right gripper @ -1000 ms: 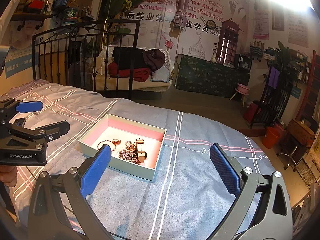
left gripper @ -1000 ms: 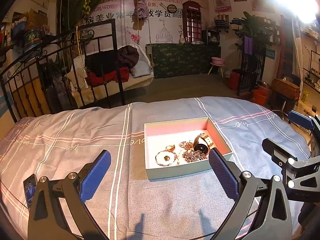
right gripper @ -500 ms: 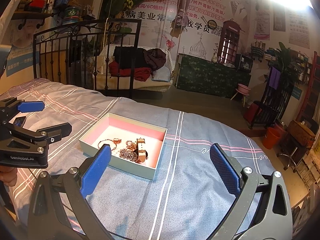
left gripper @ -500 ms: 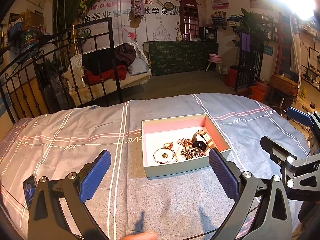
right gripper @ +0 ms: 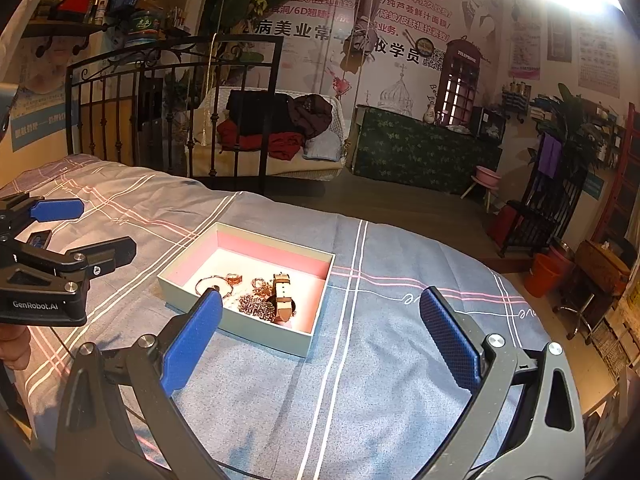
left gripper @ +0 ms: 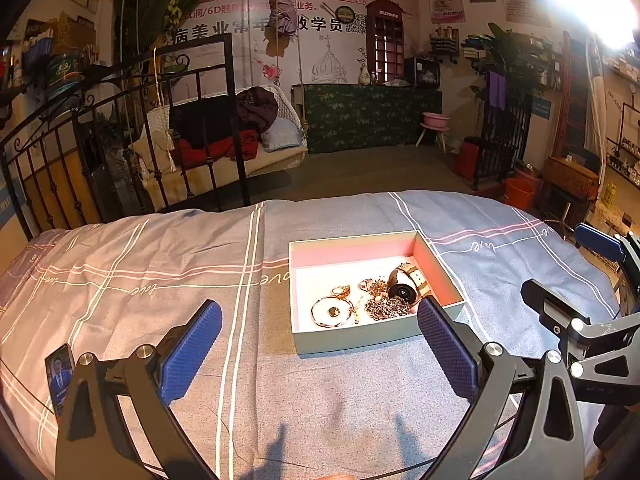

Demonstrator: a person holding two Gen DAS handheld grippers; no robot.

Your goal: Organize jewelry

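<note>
A shallow pale-green box (left gripper: 360,342) with a pink inside (right gripper: 240,326) lies on the bed. In it are a gold bangle (left gripper: 331,312), a dark chain heap (left gripper: 386,307), small gold pieces (left gripper: 370,285) and a watch (left gripper: 404,286) with a tan strap (right gripper: 281,294). My left gripper (left gripper: 318,354) hovers open just short of the box's near wall, empty. My right gripper (right gripper: 320,338) is open and empty too, to the right of the box and a little back from it. Each gripper shows at the edge of the other's view: right gripper (left gripper: 576,276), left gripper (right gripper: 82,228).
A blue-grey plaid bedsheet (left gripper: 160,272) covers the bed. A phone (left gripper: 59,378) lies on it at the near left. A black iron bed frame (left gripper: 120,132) stands behind, with the floor and a cluttered room beyond. A hand (right gripper: 12,350) holds the left gripper.
The left gripper has edged forward and lower toward the box, which now sits larger and closer between its fingers. The right gripper has barely moved. Both stay open.
</note>
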